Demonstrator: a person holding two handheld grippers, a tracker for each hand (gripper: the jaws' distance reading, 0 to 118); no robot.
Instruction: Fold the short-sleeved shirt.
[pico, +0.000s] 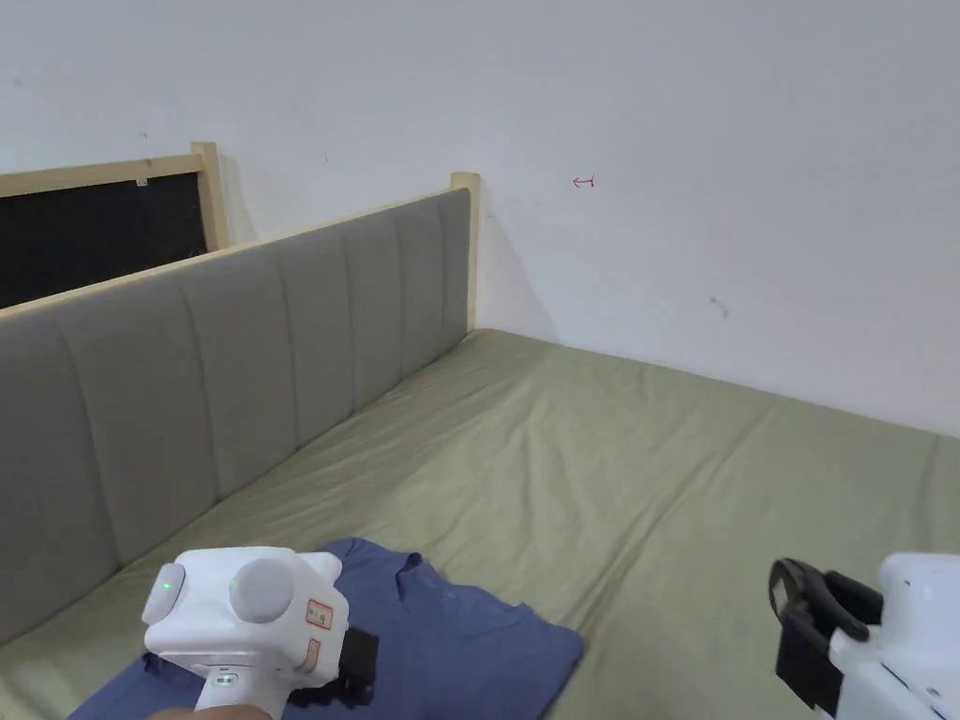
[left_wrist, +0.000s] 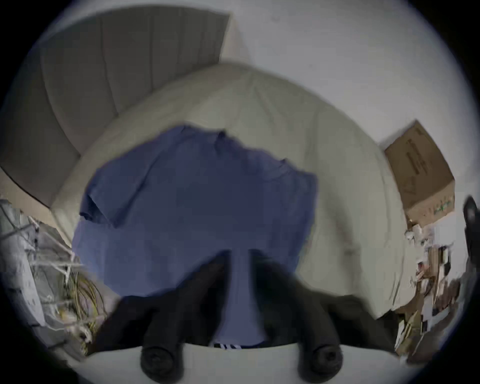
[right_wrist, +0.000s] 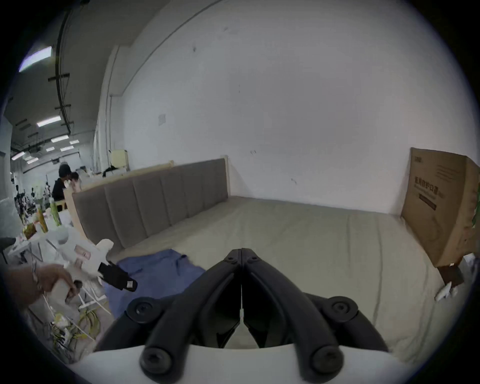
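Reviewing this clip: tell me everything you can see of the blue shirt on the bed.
The blue shirt is a plain, soft-looking short-sleeved top, spread mostly flat but rumpled on the green bed sheet, near the grey padded headboard. Its neckline lies at the far end, and one sleeve is creased beside the headboard. The left hand-held gripper hangs over its near part, jaws slightly apart with cloth showing between them. Blur hides any contact.

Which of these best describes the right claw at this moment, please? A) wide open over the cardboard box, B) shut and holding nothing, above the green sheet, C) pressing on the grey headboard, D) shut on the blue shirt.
B: in the right gripper view the right claw has its jaws meeting at the tips with nothing between them, above the green sheet, apart from the blue shirt.
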